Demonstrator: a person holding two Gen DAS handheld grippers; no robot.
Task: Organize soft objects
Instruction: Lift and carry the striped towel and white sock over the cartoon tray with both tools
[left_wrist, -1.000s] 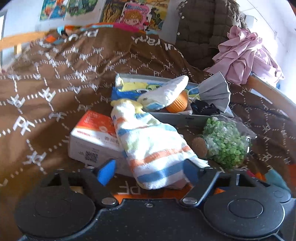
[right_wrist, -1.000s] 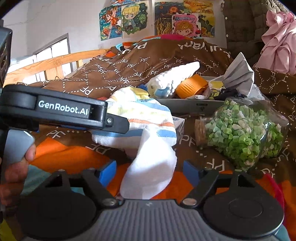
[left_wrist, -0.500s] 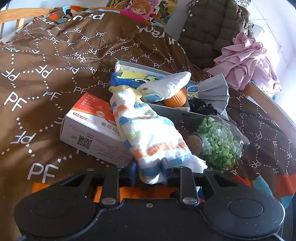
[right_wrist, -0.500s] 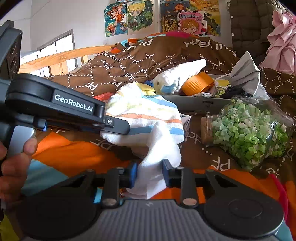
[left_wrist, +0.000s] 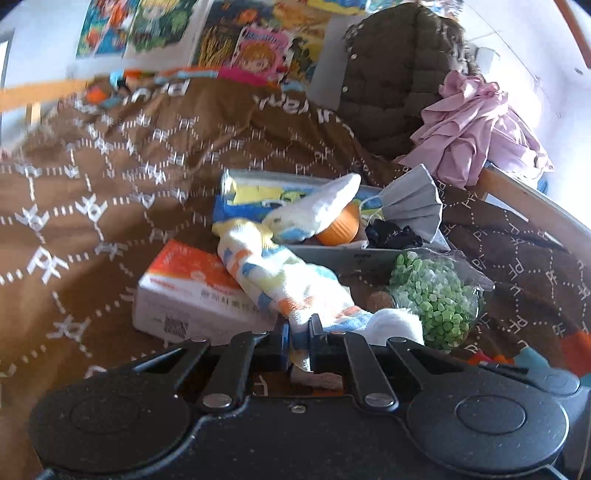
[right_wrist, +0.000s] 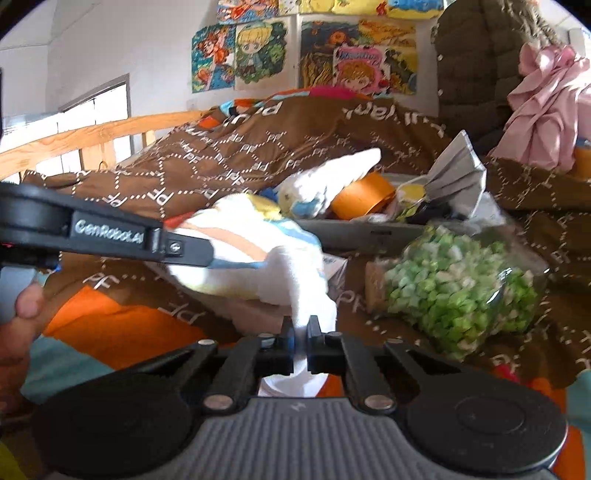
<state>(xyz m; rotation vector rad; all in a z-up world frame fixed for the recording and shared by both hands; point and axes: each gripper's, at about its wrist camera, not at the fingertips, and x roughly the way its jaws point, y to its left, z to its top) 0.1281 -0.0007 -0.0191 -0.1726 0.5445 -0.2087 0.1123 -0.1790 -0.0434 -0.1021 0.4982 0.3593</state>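
A striped towel (left_wrist: 280, 280) in white, blue, orange and yellow lies across a red-and-white box (left_wrist: 184, 291) on the brown bedspread. My left gripper (left_wrist: 299, 338) is shut on the towel's near edge. In the right wrist view the same striped towel (right_wrist: 243, 254) hangs lifted, and my right gripper (right_wrist: 301, 341) is shut on its white corner. The left gripper's arm (right_wrist: 110, 232) reaches in from the left onto the towel. Behind it, a grey tray (left_wrist: 332, 254) holds a white plush toy (left_wrist: 317, 210), an orange cup (left_wrist: 338, 227), a grey mask and dark cloth.
A jar of green pieces (left_wrist: 432, 299) lies on its side right of the towel, also seen as the jar (right_wrist: 458, 291) close to my right gripper. A pink garment (left_wrist: 476, 129) and brown quilted jacket sit at the bed's far right. A wooden rail (right_wrist: 96, 136) borders the left.
Both grippers went from open around the towel's near end to fully shut on it. The towel has bunched and lifted slightly off the bedspread.
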